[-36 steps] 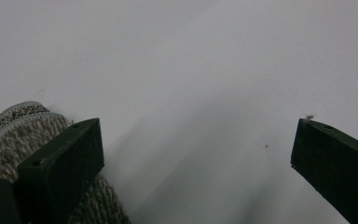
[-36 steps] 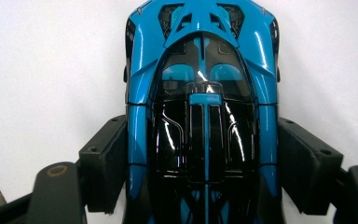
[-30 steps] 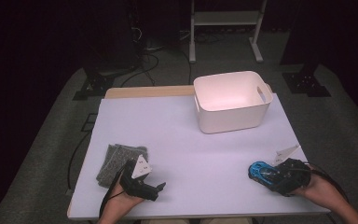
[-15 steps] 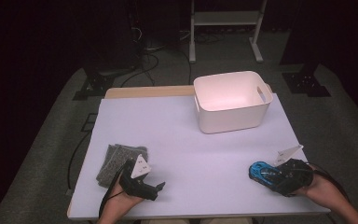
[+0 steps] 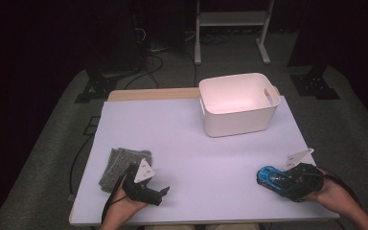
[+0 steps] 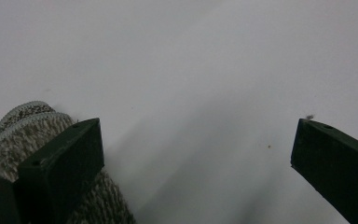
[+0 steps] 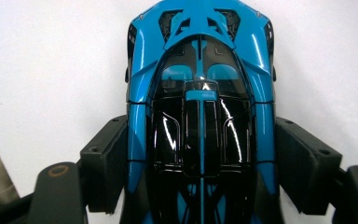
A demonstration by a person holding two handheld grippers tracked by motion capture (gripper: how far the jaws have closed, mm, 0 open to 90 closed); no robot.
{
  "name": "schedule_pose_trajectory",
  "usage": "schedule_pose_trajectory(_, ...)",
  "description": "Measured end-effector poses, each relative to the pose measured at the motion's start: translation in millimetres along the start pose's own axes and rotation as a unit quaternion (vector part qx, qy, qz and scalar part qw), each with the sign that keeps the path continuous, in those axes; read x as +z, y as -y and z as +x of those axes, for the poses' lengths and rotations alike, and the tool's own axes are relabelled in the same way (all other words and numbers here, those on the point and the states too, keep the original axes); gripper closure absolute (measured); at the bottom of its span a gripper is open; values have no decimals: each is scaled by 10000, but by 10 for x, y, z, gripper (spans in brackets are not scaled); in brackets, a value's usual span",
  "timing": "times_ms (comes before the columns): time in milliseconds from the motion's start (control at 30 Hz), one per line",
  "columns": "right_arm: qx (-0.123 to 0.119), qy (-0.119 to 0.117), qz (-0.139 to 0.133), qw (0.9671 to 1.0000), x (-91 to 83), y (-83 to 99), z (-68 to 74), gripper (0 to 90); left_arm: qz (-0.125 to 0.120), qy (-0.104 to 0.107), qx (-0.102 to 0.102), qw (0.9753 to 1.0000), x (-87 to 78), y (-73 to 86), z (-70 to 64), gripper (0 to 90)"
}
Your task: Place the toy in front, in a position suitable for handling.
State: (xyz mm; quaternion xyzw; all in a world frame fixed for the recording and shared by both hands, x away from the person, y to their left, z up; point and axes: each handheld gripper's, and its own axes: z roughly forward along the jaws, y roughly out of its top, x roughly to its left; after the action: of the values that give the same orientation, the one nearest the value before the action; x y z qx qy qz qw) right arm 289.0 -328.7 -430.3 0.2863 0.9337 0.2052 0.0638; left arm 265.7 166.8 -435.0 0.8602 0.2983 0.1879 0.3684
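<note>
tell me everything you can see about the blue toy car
The blue toy car is a glossy, plastic-looking model with a bright blue body and a black cabin and panels along its middle, catching light reflections. It sits upright on the white table, near its front right corner. The right gripper has a black jaw pressed against each of its sides. In the high view its nose points left, away from the hand. Its wheels are hidden.

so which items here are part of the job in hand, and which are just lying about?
In the job:
- blue toy car, clamped between the right gripper jaws
- grey knitted cloth, beside the open left gripper
- white bin, probably where things go, though that is a guess

Lying about:
- white table, only the work surface
- metal stand and cables on the floor behind
</note>
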Motion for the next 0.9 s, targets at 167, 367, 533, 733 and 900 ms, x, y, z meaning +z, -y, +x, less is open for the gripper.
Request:
schedule_pose_trajectory(167,-29,-6,-6,10000,-14,-10,3,254,-3,-1,3,10000,0,1,1,19)
schedule_pose_trajectory(367,-73,-51,-67,9999,-57,-43,1,253,-28,-15,-13,10000,-6,3,9,19)
schedule_pose_trajectory(533,-129,-74,-135,9998,-108,-103,26,253,-28,-21,-12,10000,-8,3,10,19)
schedule_pose_trajectory(733,-269,-154,-251,9992,-179,-241,95,253,-28,-22,-8,10000,-15,2,12,19)
schedule_pose_trajectory(900,-628,-272,-360,9970,-260,-509,221,253,-37,-33,1,10000,-28,1,16,19)
